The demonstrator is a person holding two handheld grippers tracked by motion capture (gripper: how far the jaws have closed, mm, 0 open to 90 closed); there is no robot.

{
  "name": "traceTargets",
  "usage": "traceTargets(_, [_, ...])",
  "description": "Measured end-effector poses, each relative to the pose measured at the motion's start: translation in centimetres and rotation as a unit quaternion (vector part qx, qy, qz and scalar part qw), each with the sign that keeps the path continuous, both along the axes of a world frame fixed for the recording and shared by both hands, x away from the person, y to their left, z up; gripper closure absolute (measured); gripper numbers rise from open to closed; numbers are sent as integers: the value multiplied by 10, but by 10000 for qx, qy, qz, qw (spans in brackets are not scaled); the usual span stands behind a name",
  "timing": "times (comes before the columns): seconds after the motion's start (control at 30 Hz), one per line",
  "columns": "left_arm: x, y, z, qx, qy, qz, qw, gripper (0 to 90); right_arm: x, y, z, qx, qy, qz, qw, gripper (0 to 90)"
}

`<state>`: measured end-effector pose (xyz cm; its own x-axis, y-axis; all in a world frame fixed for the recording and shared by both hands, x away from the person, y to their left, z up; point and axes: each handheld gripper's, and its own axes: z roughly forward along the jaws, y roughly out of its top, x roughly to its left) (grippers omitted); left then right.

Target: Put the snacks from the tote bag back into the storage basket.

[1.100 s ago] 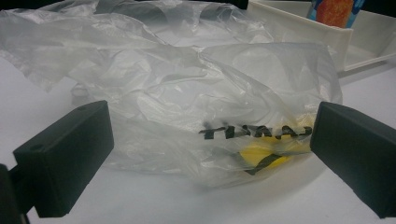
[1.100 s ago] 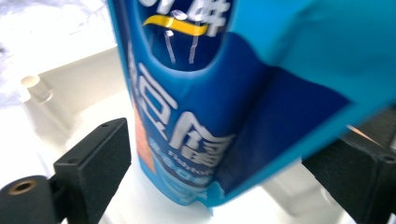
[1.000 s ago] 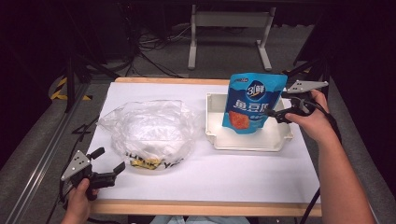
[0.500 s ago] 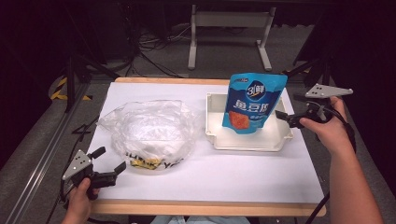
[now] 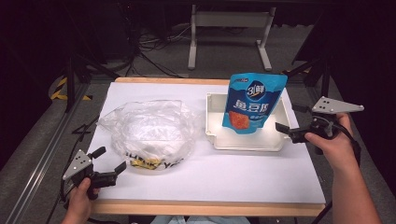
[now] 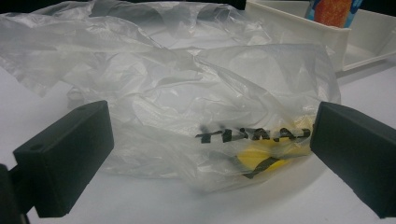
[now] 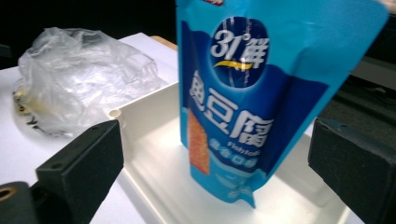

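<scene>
Standing upright in the white tray (image 5: 215,140), the blue snack pouch (image 5: 252,100) leans slightly, its base on the tray floor and its top reaching above the tray's far wall. In the right gripper view the pouch (image 7: 252,107) rises between the two black fingers (image 7: 81,163) without touching either; they are spread wide and hold nothing. In the high view the right gripper (image 5: 288,122) sits just off the tray's right wall, at the right edge of the white worktop (image 5: 233,177), with the person's right hand (image 5: 329,144) behind it and the grey three-cornered plate on top.

The crumpled clear plastic bag (image 5: 149,133) lies on the worktop left of the tray, near it but apart, with black lettering and a yellow patch showing through its near edge. The left gripper (image 5: 111,159) rests at the near left corner of the worktop, held by the left hand (image 5: 81,198), its fingers pointing towards the bag. In the left gripper view those fingers (image 6: 65,161) are likewise spread wide and empty, the bag (image 6: 187,107) lying just ahead of them, its printed edge between their tips; the tray corner (image 6: 327,42) shows beyond the bag at upper right.
</scene>
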<state>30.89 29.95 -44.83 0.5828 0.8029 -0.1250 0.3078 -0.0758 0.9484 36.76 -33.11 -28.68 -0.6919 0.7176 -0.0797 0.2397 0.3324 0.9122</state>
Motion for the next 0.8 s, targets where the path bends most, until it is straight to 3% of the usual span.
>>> traceTargets(0.27, [0, 0, 0, -3, -3, 0, 10000, 2, -16, 14, -8, 62, 24, 149, 9999, 41])
traceTargets(0.4, [-1, -1, 1, 5, -27, -22, 10000, 2, -24, 27, -19, 130, 41, 362, 9993, 41])
traceTargets(0.8, [-1, 1, 1, 19, -1, -41, 10000, 2, -29, 50, -48, 175, 127, 683, 9974, 35])
